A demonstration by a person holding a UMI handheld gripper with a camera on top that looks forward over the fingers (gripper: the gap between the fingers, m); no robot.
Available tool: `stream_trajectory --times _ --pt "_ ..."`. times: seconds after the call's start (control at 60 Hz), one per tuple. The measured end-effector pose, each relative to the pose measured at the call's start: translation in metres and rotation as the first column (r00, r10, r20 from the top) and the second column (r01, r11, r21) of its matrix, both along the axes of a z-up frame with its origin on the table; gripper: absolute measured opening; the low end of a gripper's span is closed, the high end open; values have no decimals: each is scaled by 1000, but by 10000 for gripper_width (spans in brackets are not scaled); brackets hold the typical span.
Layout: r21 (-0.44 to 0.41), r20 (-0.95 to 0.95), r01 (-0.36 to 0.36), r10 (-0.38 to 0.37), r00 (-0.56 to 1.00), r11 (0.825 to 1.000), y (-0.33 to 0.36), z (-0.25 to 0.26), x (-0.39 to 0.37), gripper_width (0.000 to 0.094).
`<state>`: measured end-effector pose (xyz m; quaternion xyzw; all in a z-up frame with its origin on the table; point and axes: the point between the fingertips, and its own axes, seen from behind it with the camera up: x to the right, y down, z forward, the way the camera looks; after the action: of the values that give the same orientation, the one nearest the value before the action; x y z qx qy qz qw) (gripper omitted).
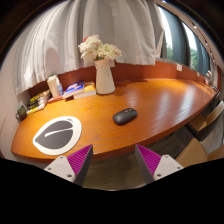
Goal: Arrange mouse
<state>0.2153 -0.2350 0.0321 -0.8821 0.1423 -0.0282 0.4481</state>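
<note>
while tongs [113, 160] gape, mouse [125, 116] beyond them (on table [160, 100]).

My fingers [76, 160] show only their pink-padded tips — everything behind them is cut off. The round mat [57, 135] bears a marking too small for me to read, and the items [55, 88] beside the vase [104, 76] are too blurred to name.

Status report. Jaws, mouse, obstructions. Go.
Gripper jaws open, holding nothing. Mouse on table, beyond the fingers, untouched. Mouse pad off to the side of it. Vase behind the mouse; path looks clear.
</note>
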Motion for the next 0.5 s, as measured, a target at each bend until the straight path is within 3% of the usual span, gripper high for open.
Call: stream_trajectory --times 0.217,0.5 --pt "-22 -20 -102 101 995 995 74 -26 44 851" --pt "-62 -34 -262 260 965 963 142 -40 47 849"
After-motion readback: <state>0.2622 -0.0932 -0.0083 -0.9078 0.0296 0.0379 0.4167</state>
